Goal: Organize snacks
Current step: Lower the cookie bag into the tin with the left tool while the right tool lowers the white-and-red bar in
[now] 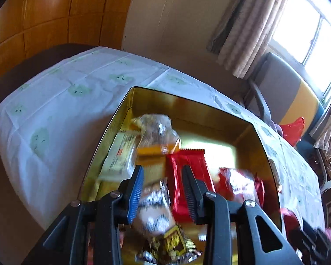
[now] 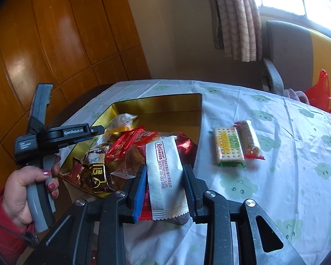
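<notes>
A gold tin [image 1: 187,108] stands on the tablecloth with several snack packets in it. My left gripper [image 1: 162,169] hovers over it, jaws partly apart. Between the fingers I see a blurred brown and silver packet [image 1: 153,205] lying in the tin; a strip of the red packet [image 1: 187,161] shows beside it. From the right wrist view, the left gripper [image 2: 92,132] is held by a hand [image 2: 28,187] at the tin's [image 2: 165,103] left rim. My right gripper [image 2: 165,167] is shut on a white packet with red print [image 2: 165,176], near the tin's front right corner.
On the cloth right of the tin lie a green cracker packet [image 2: 228,148] and a brown bar in clear wrap [image 2: 249,139]. A grey and yellow chair [image 2: 286,50] and a red bag [image 2: 320,92] stand past the table's far right edge, under the window.
</notes>
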The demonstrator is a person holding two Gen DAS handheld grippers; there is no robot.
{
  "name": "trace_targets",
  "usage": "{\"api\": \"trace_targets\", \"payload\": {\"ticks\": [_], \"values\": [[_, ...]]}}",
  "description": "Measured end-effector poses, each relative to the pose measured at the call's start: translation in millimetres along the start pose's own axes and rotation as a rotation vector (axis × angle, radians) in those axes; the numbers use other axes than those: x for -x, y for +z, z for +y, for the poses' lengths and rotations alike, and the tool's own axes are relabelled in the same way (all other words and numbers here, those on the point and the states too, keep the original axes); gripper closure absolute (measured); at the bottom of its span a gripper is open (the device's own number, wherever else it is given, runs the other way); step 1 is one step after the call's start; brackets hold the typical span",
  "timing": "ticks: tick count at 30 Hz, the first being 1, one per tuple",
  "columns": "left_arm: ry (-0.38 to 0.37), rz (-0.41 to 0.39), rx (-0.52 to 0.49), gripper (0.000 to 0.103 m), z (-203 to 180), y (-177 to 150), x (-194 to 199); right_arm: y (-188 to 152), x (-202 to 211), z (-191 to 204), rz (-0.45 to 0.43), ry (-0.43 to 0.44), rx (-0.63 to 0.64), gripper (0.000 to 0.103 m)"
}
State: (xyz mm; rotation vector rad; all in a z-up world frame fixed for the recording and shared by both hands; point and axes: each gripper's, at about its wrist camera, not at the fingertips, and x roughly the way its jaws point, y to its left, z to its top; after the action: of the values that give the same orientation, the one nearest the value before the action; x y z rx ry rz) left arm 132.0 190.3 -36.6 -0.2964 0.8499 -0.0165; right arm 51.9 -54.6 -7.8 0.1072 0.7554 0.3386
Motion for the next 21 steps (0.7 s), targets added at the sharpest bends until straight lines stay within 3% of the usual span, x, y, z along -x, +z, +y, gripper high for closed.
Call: {"api": "trace_targets", "payload": {"ticks": [9, 21], "values": [[-0.016, 0.032, -0.024, 0.067, -6.0, -39.4, 23.4, 3.0, -23.8, 17.8, 0.067, 0.055, 0.106, 0.07], [0.003, 0.025, -0.024, 0.067, -2.3, -57.4, 42.7, 10.3, -59.4, 38.8, 0.16, 0.162, 0.288, 0.07]]}}
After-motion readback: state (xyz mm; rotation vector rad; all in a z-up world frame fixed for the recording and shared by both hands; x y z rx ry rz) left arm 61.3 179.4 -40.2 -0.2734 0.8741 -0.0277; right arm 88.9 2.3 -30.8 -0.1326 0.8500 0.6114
